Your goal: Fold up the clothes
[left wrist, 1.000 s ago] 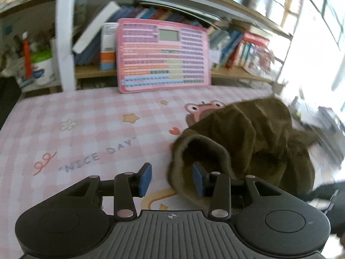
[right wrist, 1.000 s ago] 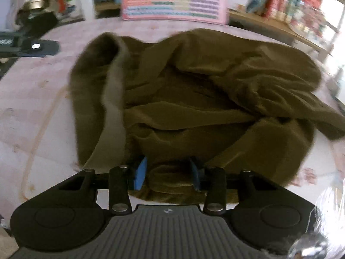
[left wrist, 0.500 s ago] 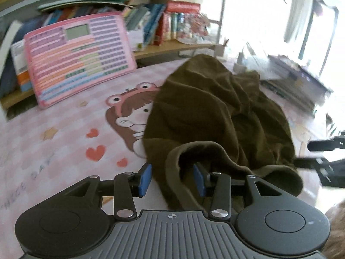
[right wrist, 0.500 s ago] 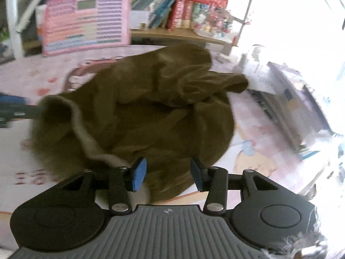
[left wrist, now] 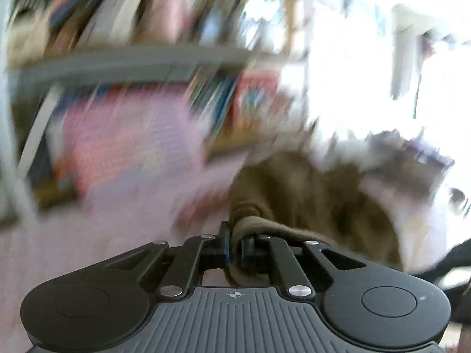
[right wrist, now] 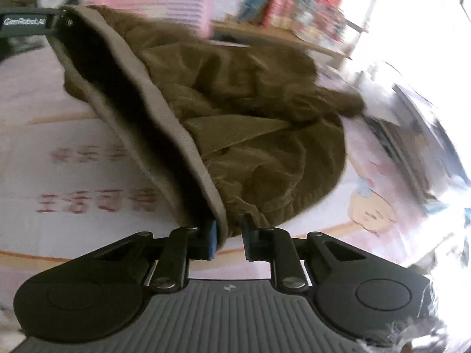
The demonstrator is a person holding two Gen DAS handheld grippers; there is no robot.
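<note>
Garment [right wrist: 250,111]: a soft, floppy olive heap on the pink desk [right wrist: 73,182], best held by its firmer ribbed hem [right wrist: 164,123].
Left gripper [left wrist: 234,245] is clamped on that hem; right gripper [right wrist: 229,236], jaws just closing, pinches it too.

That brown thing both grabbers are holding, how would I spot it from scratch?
Find the pink cartoon-printed cloth below the bookshelf. On it lies one rumpled olive-brown garment, with a paler grey band along its open edge. The left gripper and right gripper pinch that edge.

Heavy motion blur, blown-out window glare right
</note>
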